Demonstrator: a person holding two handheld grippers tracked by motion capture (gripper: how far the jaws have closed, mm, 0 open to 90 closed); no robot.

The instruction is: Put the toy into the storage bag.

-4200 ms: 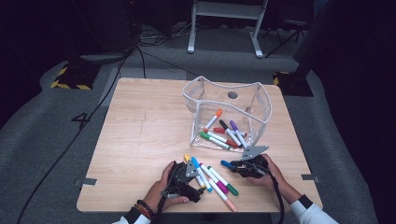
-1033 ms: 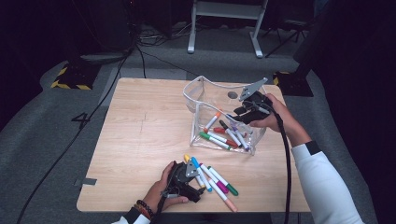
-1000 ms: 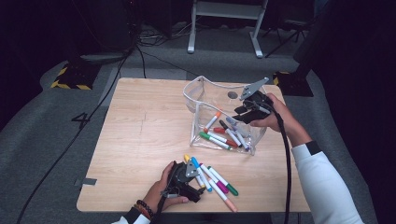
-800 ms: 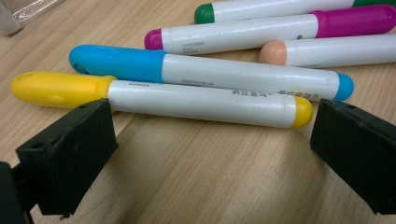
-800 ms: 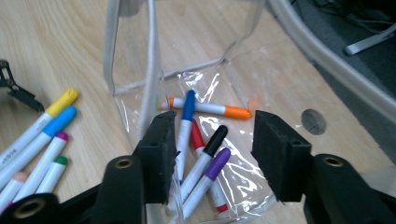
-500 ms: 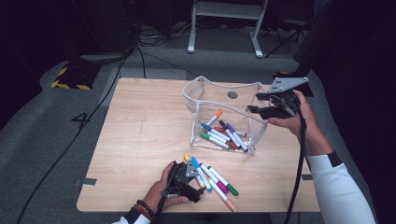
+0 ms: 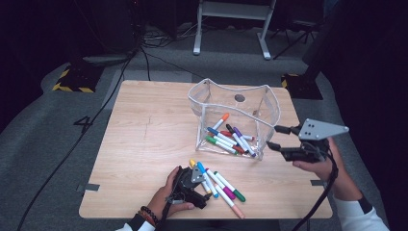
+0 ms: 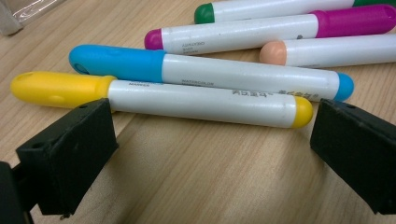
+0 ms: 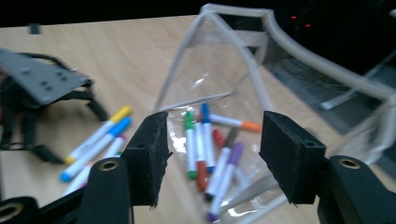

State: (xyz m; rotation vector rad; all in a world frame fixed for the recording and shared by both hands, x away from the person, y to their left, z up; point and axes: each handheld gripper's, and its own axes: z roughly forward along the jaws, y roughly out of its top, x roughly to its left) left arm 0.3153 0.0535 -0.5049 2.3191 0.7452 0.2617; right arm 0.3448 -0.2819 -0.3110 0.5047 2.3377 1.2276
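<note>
A clear plastic pouch (image 7: 235, 103) stands open on the wooden table (image 7: 144, 144) with several coloured markers (image 7: 228, 139) inside. More markers (image 7: 221, 185) lie loose near the front edge. My left gripper (image 7: 202, 185) rests on the table beside them, open; a yellow-capped marker (image 8: 201, 102) lies just past its tips, with a blue-capped one (image 8: 233, 74) behind it. My right gripper (image 7: 276, 138) hovers just outside the pouch's right corner, pointing at it. Its jaws have just been opening and nothing is between them. In the right gripper view the pouch (image 9: 243, 60) is behind the gripper (image 9: 215, 158).
The table's right edge lies under my right hand. Grey tape tabs (image 7: 89, 186) mark the table's sides. A white stand (image 7: 231, 19) and cables (image 7: 144, 53) are on the floor beyond the far edge. The left half of the table is bare wood.
My right gripper has left the pouch's mouth and travelled right and toward me, ending outside its right corner with the jaws wider. The left gripper has stayed put.
</note>
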